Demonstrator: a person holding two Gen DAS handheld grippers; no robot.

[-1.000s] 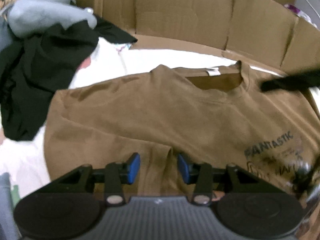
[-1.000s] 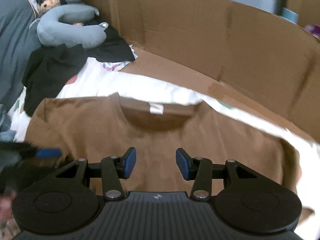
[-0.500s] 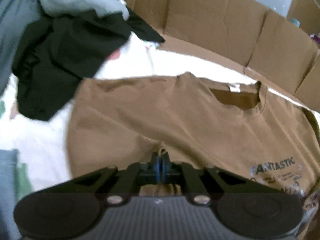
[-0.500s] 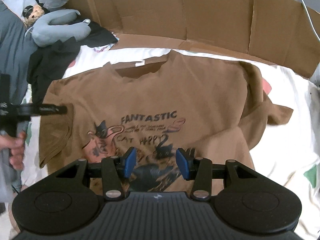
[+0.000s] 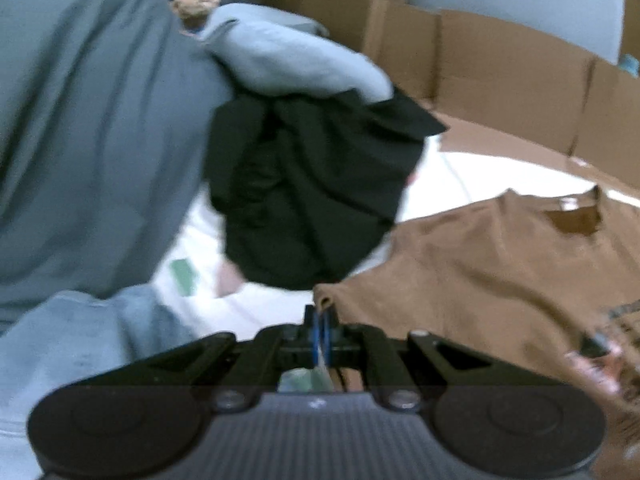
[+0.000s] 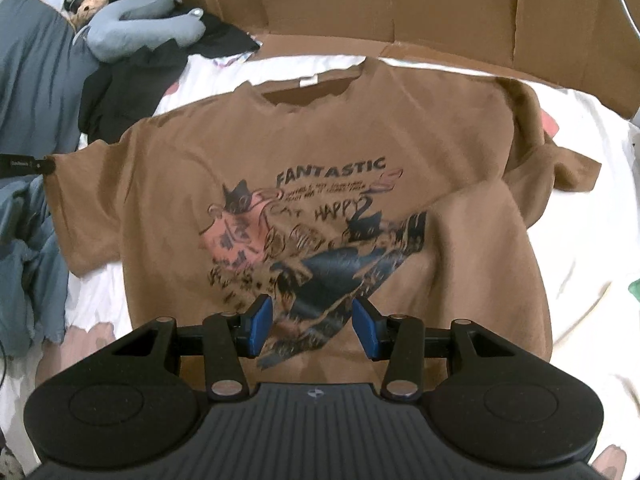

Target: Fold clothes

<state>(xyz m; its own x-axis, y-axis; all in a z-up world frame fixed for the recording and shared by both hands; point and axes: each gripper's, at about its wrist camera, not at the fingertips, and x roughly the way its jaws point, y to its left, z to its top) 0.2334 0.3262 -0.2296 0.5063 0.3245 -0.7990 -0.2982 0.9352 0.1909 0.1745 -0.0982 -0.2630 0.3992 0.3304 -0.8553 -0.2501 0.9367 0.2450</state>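
Left gripper (image 5: 321,330): clamped on the brown T-shirt (image 6: 320,184) sleeve edge.
Right gripper (image 6: 312,330): half-wide, empty (print visible only here).
T-shirts: one brown.

This is looking like a bedroom in a home. A white printed bedsheet (image 6: 580,216) is covering a soft surface, with a grey pillow (image 5: 92,128) lying at one side. A grey plush toy (image 6: 136,28) is resting on a heap of black clothes (image 5: 316,196), and a brown T-shirt (image 6: 320,152) is lying spread on the sheet. Flattened cardboard (image 6: 440,12) is standing along the far edge like a wall.
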